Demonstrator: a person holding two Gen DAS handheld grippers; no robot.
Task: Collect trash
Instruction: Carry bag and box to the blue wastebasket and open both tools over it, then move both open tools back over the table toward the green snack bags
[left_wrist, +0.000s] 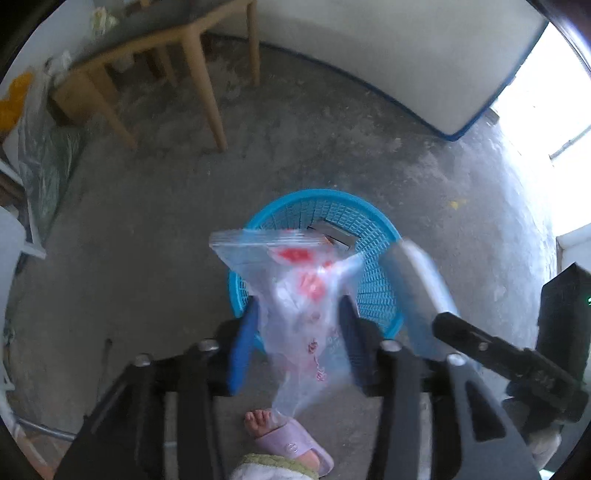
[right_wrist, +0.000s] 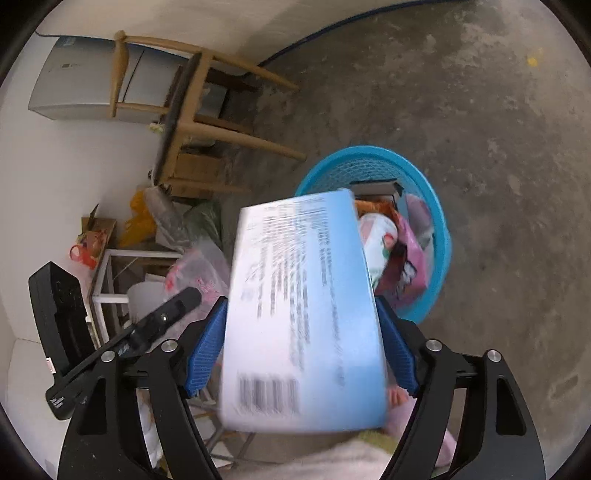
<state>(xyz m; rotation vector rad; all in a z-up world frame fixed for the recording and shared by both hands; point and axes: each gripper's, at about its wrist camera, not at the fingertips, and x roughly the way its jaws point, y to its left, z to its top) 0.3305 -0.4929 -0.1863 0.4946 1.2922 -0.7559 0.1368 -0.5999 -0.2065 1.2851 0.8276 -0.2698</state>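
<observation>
Blue pads of the left gripper (left_wrist: 297, 332) stand apart on either side of a clear plastic bag (left_wrist: 295, 291) with red print; the jaws are open, and whether either pad touches the film cannot be told through the blur. That bag hangs over the 7 o'clock rim of the blue basket (left_wrist: 380, 291), which sits on the concrete floor (left_wrist: 155, 229). At 6 o'clock a foot in a lilac slipper (left_wrist: 291, 443) shows below. In the right wrist view, the right gripper (right_wrist: 303, 343) has its jaws set wide against the two long edges of a light blue box (right_wrist: 303, 310), gripping it. The box is tilted toward the basket at 1 o'clock, where wrappers (right_wrist: 399, 251) already lie. A wooden chair (right_wrist: 207, 110) stands at 11 o'clock.
</observation>
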